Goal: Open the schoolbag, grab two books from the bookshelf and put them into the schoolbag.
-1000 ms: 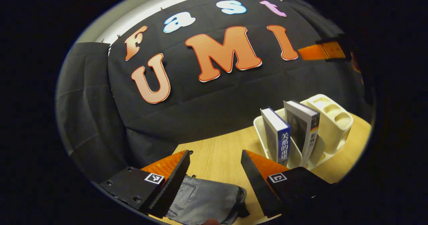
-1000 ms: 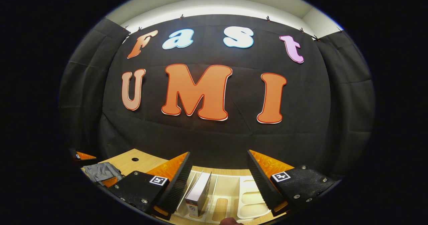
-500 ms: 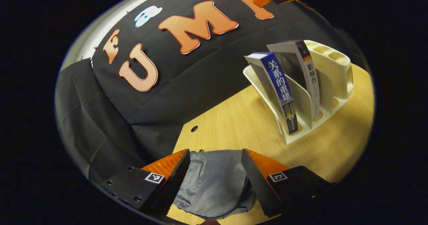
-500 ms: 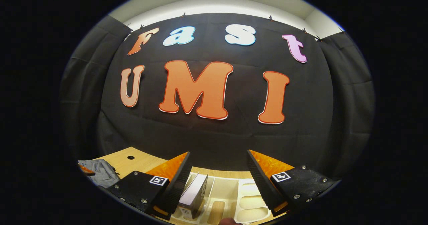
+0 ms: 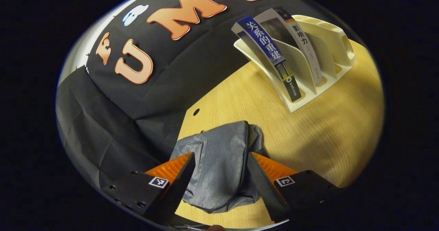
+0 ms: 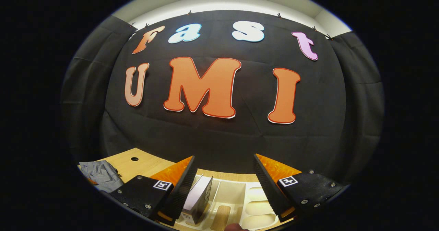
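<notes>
The grey schoolbag (image 5: 219, 169) lies crumpled on the wooden surface (image 5: 329, 138), near the surface's edge by the black cloth wall. In the left gripper view, the left hand-held gripper (image 5: 221, 179) hangs over the schoolbag with its jaws spread apart; the fabric shows in the gap between the two fingers, and whether either finger touches the cloth cannot be told. The gripper is released, grasping nothing.

Beyond the schoolbag, farther along the surface and well apart from it, stands the cream bookshelf (image 5: 308, 93), a slotted plastic rack with upright dividers. Two books stand tilted in it: the blue-spined book (image 5: 271, 56) in the slot nearest the schoolbag, and the white-spined book (image 5: 305, 49) in the next slot, just beside the first and leaning the same way. A small round hole (image 5: 196, 112) is cut in the surface between the schoolbag and the cloth wall.

In the right gripper view, the right hand-held gripper (image 6: 224, 186) hovers above the bookshelf (image 6: 236, 207) with its jaws wide apart and nothing between them pressed. One book (image 6: 199, 200) shows below its left finger, standing in its slot. The schoolbag (image 6: 101, 174) sits far off to the left of the bookshelf there, on the same surface (image 6: 144, 162).
</notes>
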Demonstrator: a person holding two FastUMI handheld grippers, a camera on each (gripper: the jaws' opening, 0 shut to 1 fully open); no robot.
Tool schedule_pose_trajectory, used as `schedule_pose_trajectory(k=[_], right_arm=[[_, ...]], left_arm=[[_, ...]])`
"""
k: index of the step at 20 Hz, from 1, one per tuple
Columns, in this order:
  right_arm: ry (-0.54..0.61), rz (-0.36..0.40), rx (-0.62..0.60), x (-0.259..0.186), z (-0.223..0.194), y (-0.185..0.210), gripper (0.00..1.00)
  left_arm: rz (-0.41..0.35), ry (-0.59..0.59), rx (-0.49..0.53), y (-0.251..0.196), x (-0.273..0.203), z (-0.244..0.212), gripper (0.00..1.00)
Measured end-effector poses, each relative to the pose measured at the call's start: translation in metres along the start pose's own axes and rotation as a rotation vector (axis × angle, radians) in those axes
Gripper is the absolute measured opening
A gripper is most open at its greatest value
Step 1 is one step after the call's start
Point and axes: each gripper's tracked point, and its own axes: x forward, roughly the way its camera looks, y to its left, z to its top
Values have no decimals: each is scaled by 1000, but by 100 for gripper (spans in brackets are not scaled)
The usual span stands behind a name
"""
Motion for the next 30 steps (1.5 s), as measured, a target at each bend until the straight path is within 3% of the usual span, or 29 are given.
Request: schedule_pose_trajectory(k=[10,17,21,24,25,26,30], right_arm=[[7,12,6,5,-4,-5,97],[17,17,15,3,-5,-6,97],[17,5,8,-2,0,-4,97],[25,-14,-8,-8,1,1,97],[29,-21,-11,-10,3,4,97],[35,-29,-11,-13,5,7,97],[51,-63,-24,-22,14,23,97]], left_arm=[[175,27,58,30,7,-16,95],[229,81,38,76,34,-22,89],[164,74,8,81,44,-25,74],[104,53,-35,89,45,-20,51],[82,47,-48,92,44,-18,35],[58,38,-65,96,45,-15,25],[-43,10,-105,107,43,-13,17]])
